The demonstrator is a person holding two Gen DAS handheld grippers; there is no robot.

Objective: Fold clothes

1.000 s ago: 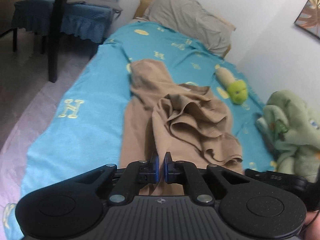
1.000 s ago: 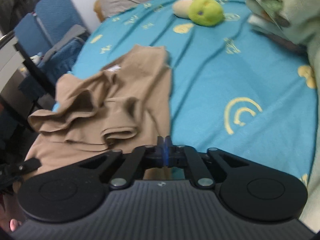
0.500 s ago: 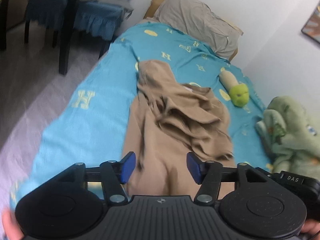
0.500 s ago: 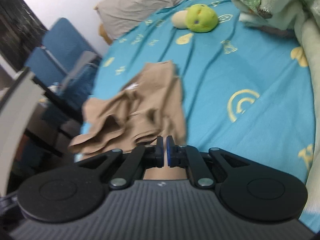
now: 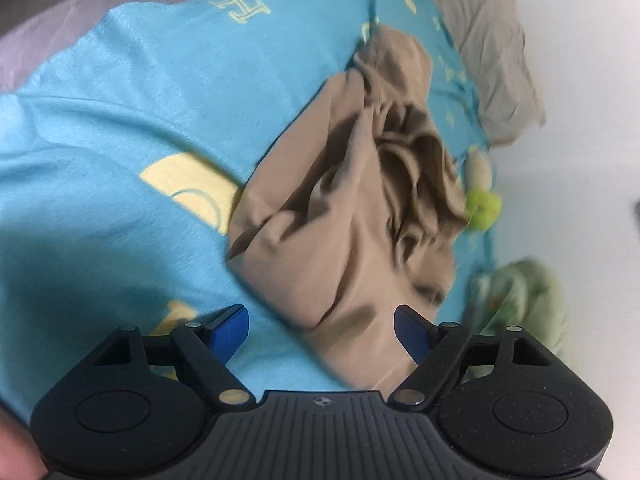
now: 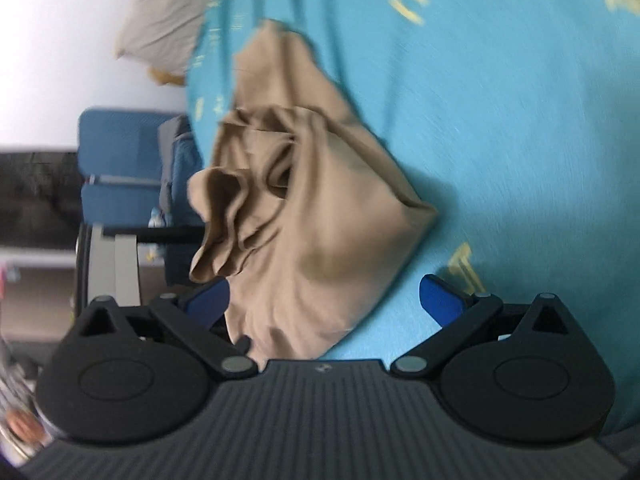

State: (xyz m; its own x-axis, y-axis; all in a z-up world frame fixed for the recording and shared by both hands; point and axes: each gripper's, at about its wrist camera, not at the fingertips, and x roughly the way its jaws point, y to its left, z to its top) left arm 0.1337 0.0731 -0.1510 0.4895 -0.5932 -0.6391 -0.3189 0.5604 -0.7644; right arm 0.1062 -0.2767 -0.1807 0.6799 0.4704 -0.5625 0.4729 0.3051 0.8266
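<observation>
Rumpled tan cotton garment (image 5: 360, 208) lies lengthwise ahead on turquoise patterned bedsheet (image 5: 120, 120). Left gripper (image 5: 320, 326) and right gripper (image 6: 324, 300) both gape empty, equally near its hem

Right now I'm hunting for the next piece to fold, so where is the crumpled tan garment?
The crumpled tan garment lies on the turquoise bedsheet, just ahead of both open claws, with the grey pillow beyond it.

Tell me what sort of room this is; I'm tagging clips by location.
Most likely a bedroom: a crumpled tan garment lies on a bed's turquoise sheet with yellow motifs, a grey pillow sits at its head, and a green plush toy lies alongside.
</observation>
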